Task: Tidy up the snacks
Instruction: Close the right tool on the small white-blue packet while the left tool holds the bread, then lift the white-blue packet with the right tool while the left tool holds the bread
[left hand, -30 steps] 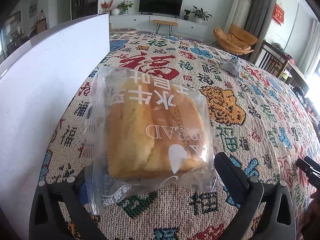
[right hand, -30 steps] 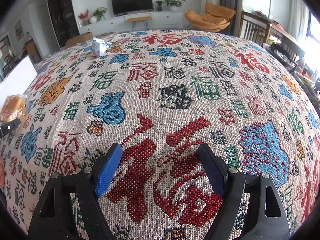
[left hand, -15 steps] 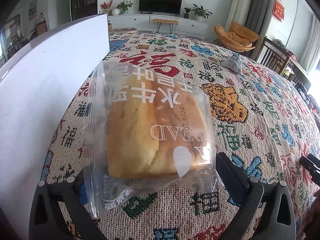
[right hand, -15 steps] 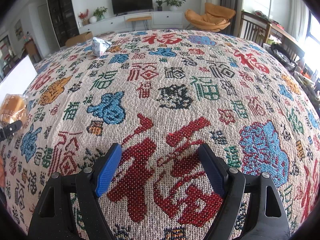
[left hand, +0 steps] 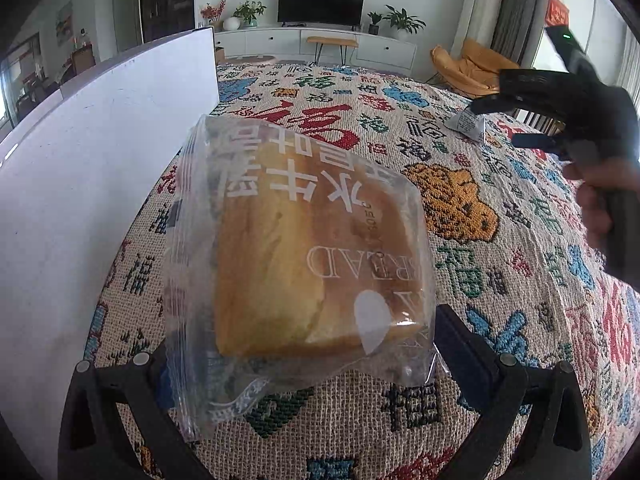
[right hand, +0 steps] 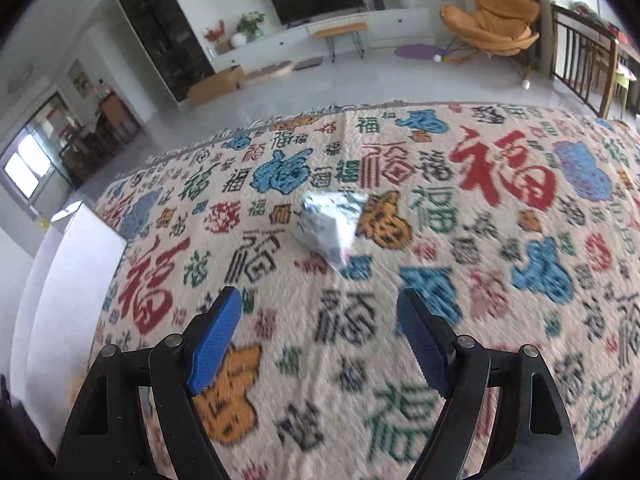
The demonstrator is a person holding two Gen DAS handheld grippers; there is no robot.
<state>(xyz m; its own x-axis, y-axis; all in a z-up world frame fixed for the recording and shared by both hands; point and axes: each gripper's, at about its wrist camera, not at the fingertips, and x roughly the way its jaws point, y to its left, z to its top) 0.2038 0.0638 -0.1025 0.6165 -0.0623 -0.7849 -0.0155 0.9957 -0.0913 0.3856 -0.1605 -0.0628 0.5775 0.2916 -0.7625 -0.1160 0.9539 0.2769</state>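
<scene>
A living room with a television (left hand: 321, 3) on a white cabinet at the far wall and an orange chair (right hand: 494, 24) to the right. In front lies a wide surface covered by a woven cloth (left hand: 460, 208) patterned with red, blue, green and orange Chinese characters. A tall white box (left hand: 100, 152) stands along the left side of the cloth.

The left gripper (left hand: 300, 360) holds a packaged bread (left hand: 304, 264) in a clear wrapper with white lettering. Its fingers press against the wrapper's near edge on both sides, and the package tilts up away from the camera, just right of the white box.

In the right wrist view, the right gripper (right hand: 320, 336) hangs above the cloth with its blue-padded fingers spread apart and nothing between them. Ahead of it, further along the cloth, lies a small silver snack packet (right hand: 330, 228), slightly blurred. From the left wrist view that same packet sits at the far right, partly hidden by the right gripper and the person's hand (left hand: 604, 196) holding it.
</scene>
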